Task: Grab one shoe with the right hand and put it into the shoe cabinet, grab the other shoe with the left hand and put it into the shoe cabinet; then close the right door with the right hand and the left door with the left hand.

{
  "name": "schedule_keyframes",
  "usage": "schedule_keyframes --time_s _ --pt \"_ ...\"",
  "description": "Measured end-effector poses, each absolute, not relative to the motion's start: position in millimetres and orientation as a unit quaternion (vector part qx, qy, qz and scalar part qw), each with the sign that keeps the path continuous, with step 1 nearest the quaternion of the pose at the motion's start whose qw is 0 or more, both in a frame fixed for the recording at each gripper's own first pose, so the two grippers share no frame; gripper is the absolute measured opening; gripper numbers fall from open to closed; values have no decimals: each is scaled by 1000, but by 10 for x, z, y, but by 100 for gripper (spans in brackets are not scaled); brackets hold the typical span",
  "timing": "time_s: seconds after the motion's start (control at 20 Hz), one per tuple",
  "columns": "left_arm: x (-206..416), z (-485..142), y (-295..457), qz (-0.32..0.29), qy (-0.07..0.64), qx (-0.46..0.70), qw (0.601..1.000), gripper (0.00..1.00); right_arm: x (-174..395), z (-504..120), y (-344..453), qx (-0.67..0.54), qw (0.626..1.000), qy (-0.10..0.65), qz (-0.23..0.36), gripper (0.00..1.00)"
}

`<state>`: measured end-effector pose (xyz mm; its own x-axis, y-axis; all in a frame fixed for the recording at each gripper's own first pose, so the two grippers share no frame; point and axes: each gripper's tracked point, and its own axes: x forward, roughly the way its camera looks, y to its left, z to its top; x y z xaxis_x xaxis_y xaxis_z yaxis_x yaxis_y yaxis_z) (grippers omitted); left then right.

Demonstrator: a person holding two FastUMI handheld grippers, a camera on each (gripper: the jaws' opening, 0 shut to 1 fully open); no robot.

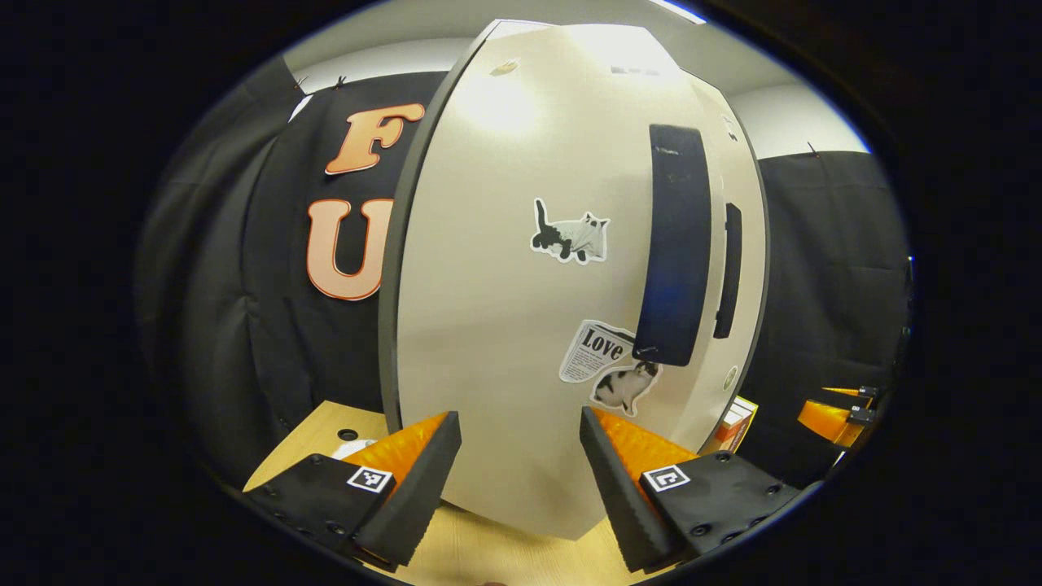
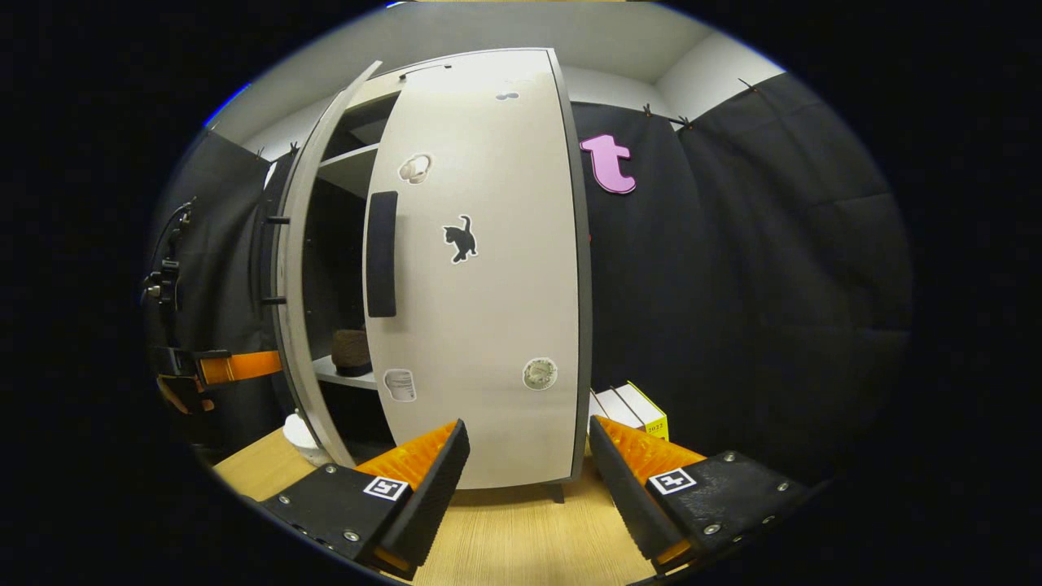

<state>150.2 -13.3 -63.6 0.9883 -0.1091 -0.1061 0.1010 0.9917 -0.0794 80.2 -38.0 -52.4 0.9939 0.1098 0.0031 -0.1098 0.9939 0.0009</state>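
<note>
Both of my grippers face the shoe cabinet with nothing held. The left gripper (image 1: 519, 480) has its fingers spread apart and empty, and sits close up against the face of the left door (image 1: 521, 309), low down, below the dark handle (image 1: 672, 244); I read that as a pushing posture, since a flat panel gives the fingers nothing to pinch and a shove low on the panel should swing it on its hinges. The right gripper (image 2: 529, 476) is likewise spread and empty, squared up on the right door (image 2: 480, 277), which looks nearly shut, or shut, its handle (image 2: 381, 254) near the inner edge. In the right gripper view the left door (image 2: 303, 268) stands out edge-on, well open, and through the gap I can see shelves and a brown shoe (image 2: 352, 352) sitting on a shelf (image 2: 342, 376) inside the cabinet; the second shoe I cannot make out, it may be hidden behind the right door. So the stowing part looks done, at least for one shoe, and the work in hand is the doors: the right about closed, the left yet to go. The table (image 2: 505, 537) under the cabinet is light wood; a few books (image 2: 639, 413) stand just beside the cabinet's right side, clear of the door swing as far as I can judge. The other gripper (image 2: 220, 368) shows at far left, beyond the open door.
</note>
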Motion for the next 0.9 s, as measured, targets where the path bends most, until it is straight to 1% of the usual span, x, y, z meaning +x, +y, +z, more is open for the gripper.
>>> schedule_keyframes --time_s 0.1,0.15,0.2,0.45,0.5,0.55,0.6,0.65,0.75,0.8,0.85,0.9 --pt "1469 -659 -139 -50 59 -35 996 96 789 -532 -396 3 999 2 51 92" --pt "1454 -658 -123 -48 62 -35 996 99 788 -526 -389 5 999 4 51 92" --pt "1408 -661 -91 -46 64 -34 996 96 783 -527 -386 7 999 7 51 92" --pt "1175 -528 163 -21 61 -24 998 96 764 -500 -347 20 998 17 54 92" --pt "1119 -469 209 -17 59 -27 998 96 756 -483 -332 20 998 19 56 92" --pt "1066 -402 254 -13 57 -30 998 93 759 -461 -327 20 998 20 56 92" --pt "1021 -332 308 -9 54 -30 998 93 749 -427 -312 18 998 21 58 92" --pt "966 -248 376 -1 53 -27 998 96 741 -385 -294 16 998 19 61 92" --pt "892 -27 485 4 45 -30 999 96 734 -293 -233 13 997 16 72 92" --pt "854 74 519 2 42 -39 998 99 726 -229 -201 11 997 13 77 92" --pt "814 183 551 0 39 -47 998 96 724 -156 -188 8 997 9 81 92" --pt "785 305 603 1 34 -51 998 96 704 -85 -176 4 997 4 82 92"
